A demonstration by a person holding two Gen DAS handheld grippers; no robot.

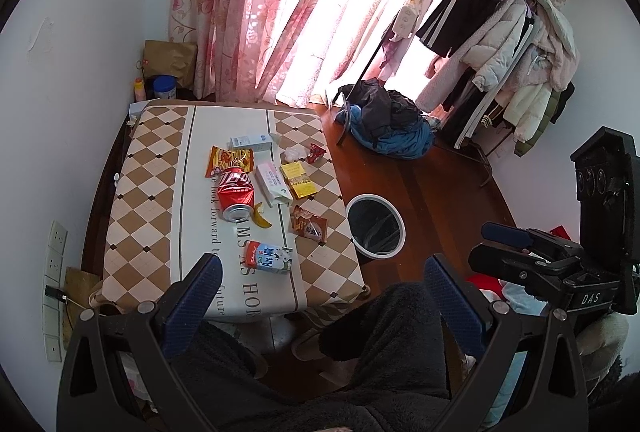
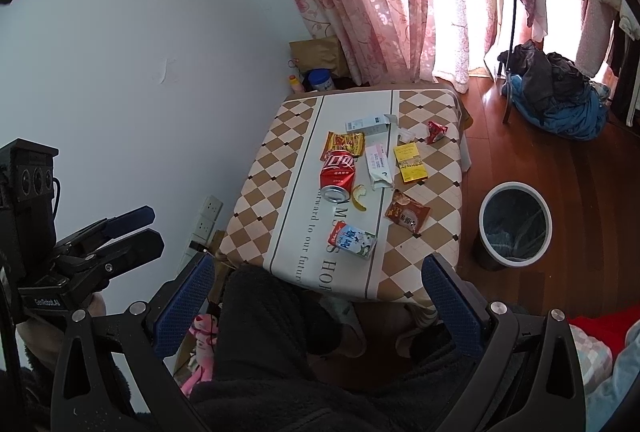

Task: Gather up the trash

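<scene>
Both claws, left and right, spread wide and empty above my near bench edge.
Trash on bench: red can, milk carton, wrappers; bin stands on floor beside it.

Left gripper fingers spread wide, empty, right gripper likewise, both held high

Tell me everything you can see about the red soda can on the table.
The red soda can looks like thin metal, red with white lettering and a silver top. It is dented around the middle and lies on its side on the tablecloth, its open silver end facing the near edge. Its far end overlaps the orange snack bag. The banana peel lies right beside its silver end; contact is unclear. Neither gripper touches it.
</scene>
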